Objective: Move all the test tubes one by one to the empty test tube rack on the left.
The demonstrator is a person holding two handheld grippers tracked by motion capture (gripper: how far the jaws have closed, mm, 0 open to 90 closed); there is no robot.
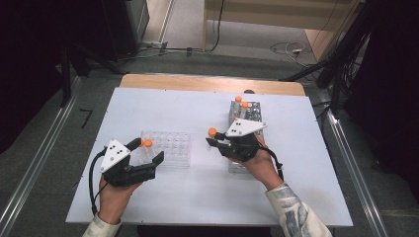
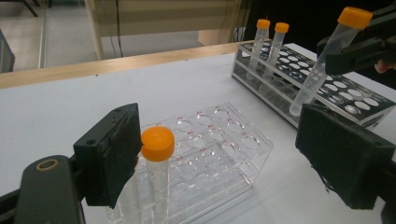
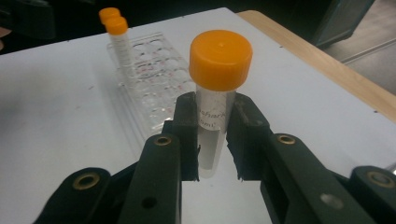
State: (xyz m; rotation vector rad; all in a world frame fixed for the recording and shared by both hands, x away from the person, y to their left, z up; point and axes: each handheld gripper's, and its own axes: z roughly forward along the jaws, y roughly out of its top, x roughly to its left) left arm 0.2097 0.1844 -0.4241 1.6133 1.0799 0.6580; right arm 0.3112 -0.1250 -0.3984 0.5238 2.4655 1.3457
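Standing at centre frame in the high view, the clear rack (image 1: 165,148) holds one orange-capped tube (image 1: 146,144); the grey rack (image 1: 245,113) at upper right holds two. Right gripper (image 1: 213,141) pinches a clear, orange-capped tube (image 3: 215,88) between the racks; left gripper (image 1: 146,153) spread.

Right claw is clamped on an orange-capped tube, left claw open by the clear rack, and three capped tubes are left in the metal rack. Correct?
Not quite: the metal rack holds two orange-capped tubes, not three, as the left gripper view shows. The rest stands: the right claw is clamped on an orange-capped tube, and the left claw is open by the clear rack.
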